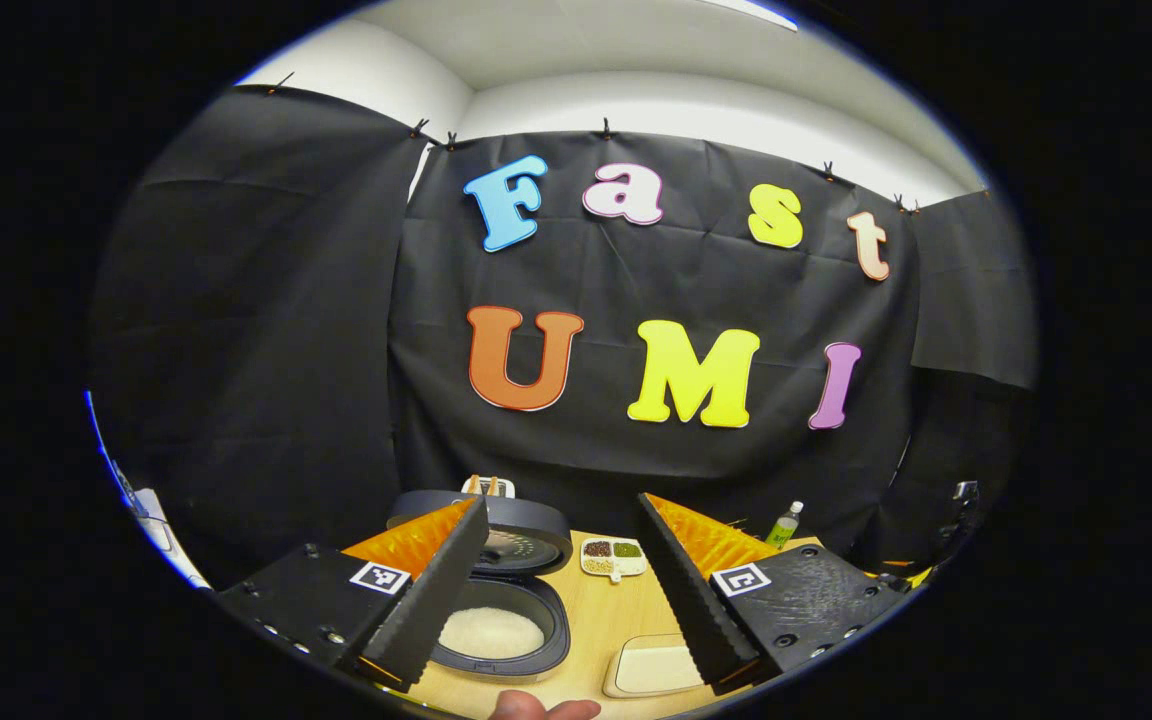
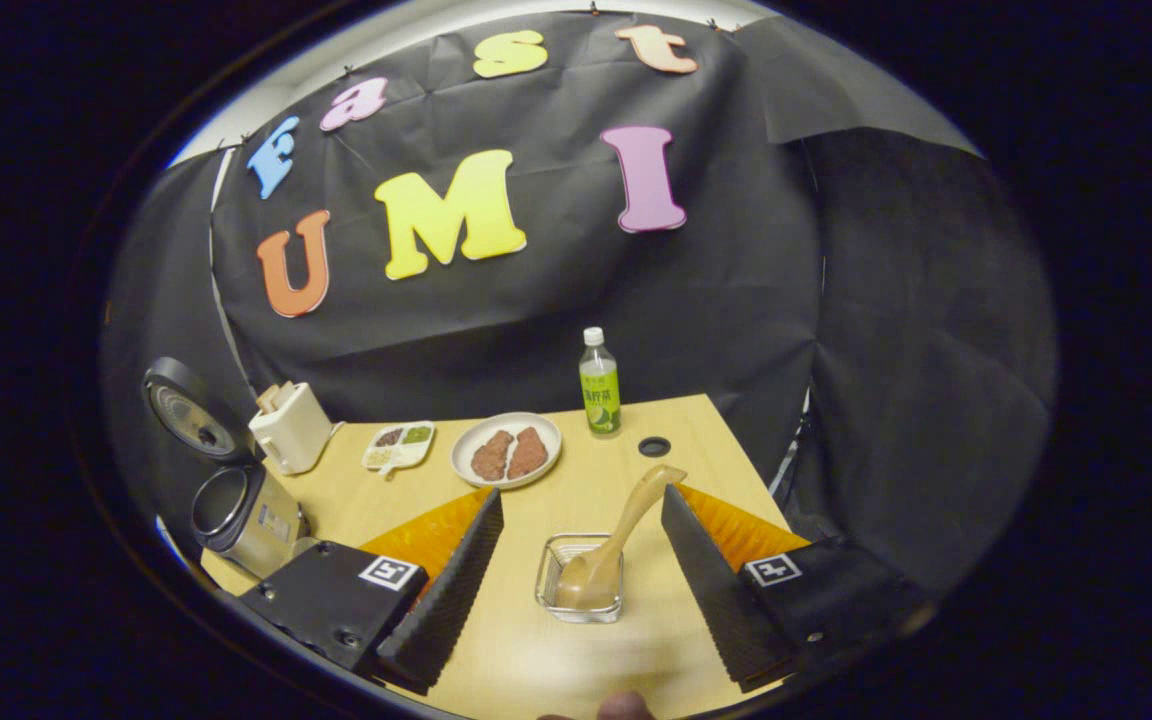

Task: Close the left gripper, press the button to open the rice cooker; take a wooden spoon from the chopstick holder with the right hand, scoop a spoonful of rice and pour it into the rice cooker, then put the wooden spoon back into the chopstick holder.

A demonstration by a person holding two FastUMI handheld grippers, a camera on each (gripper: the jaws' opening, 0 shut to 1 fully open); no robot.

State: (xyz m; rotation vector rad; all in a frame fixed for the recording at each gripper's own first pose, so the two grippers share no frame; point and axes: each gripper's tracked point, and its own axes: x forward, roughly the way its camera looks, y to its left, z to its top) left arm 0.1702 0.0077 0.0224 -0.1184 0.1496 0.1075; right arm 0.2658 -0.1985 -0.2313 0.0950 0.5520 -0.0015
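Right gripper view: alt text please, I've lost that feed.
The open right gripper faces a wooden spoon resting in a clear glass dish on the table. Behind: plate, bottle, and the open rice cooker far left.

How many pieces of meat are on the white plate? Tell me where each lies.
2. One piece of meat lies on the white plate's left half; the other piece lies beside it on the right half. None looks hidden.
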